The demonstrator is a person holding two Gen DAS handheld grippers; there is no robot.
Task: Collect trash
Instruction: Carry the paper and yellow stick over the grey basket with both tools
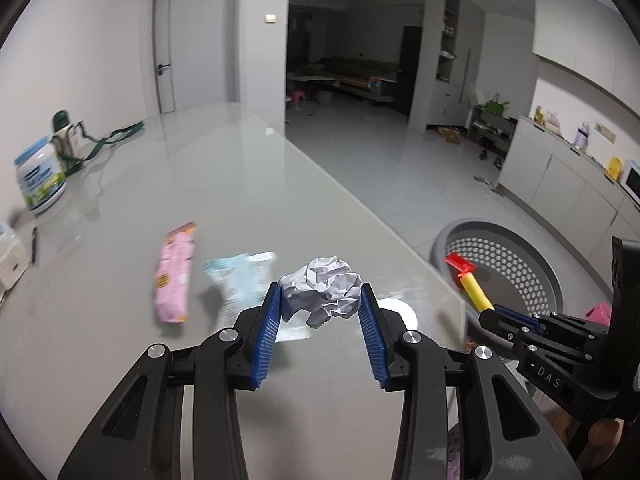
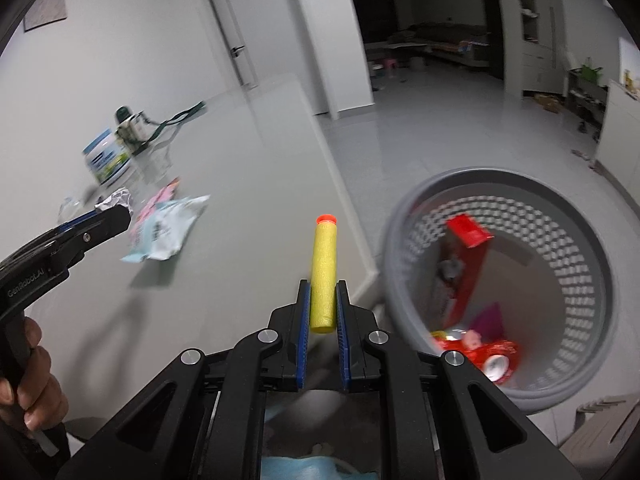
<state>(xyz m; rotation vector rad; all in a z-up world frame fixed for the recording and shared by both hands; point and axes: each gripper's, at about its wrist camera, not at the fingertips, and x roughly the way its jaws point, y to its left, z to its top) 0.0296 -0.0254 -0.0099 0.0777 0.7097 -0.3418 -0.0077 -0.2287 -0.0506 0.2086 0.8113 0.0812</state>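
So the left gripper [image 1: 321,298] has its blue pads pinched on a crumpled white paper ball [image 1: 320,288], holding it up above the table [image 1: 240,184] close to the near right edge. The right gripper [image 2: 323,294] is clamped on a yellow foam dart [image 2: 325,270] with an orange tip, the dart sticking straight out past the fingertips. It's right around the table's right edge, next to the grey perforated basket [image 2: 404,216] that sits on the floor just off that edge.

Inside the basket there's a red box [image 2: 468,232] leaning against the wall and some red wrappers plus a can at the bottom, kinda blurry.

On the table, a pink snack wrapper [image 1: 176,272] and a light blue wrapper [image 1: 240,276] lie side by side toward the near middle. Over by the left edge sits a white tub with a blue lid [image 1: 40,174], with a green-capped bottle [image 1: 66,136] and its strap right behind it.
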